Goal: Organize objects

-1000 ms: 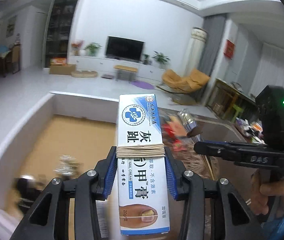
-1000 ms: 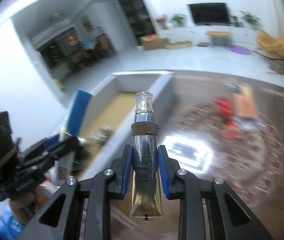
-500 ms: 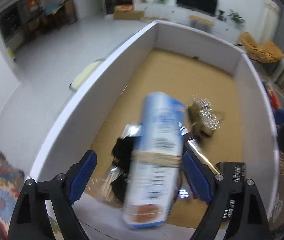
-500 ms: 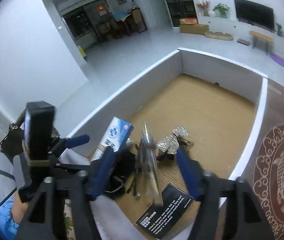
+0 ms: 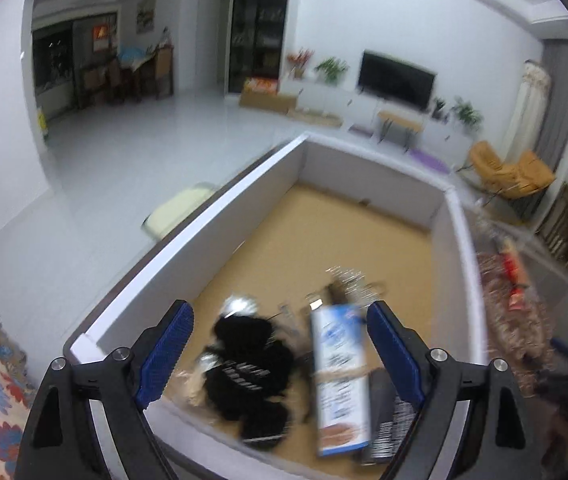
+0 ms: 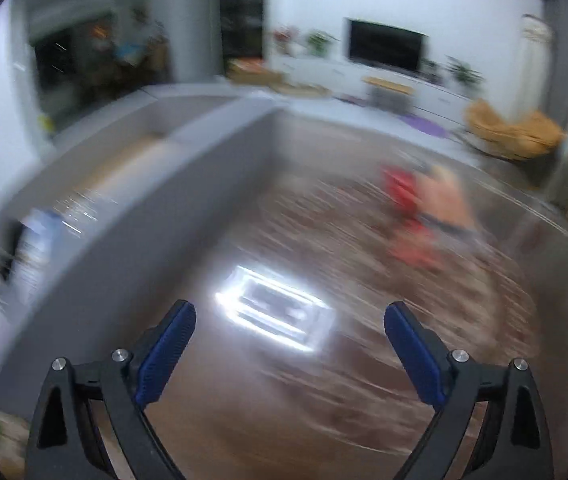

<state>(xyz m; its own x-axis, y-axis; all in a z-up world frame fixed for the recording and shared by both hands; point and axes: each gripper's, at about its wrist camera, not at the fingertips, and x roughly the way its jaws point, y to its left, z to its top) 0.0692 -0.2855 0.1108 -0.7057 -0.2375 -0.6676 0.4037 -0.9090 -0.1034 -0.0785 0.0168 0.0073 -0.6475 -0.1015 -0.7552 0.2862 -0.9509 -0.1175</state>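
A white-and-blue ointment carton (image 5: 338,380), bound with a rubber band, lies flat inside the white-walled box (image 5: 211,216), beside a black fuzzy item (image 5: 249,372).

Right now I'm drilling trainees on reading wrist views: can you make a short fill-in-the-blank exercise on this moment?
1. The blue and white carton lies inside the white-walled ____.
2. Left of the carton, beside it, lies a fluffy ____ item.
3. Both the left tongs and the right tongs stand ____, holding nothing.
4. The floor of the box is ____ in colour.

Missing words: box; black; open; tan
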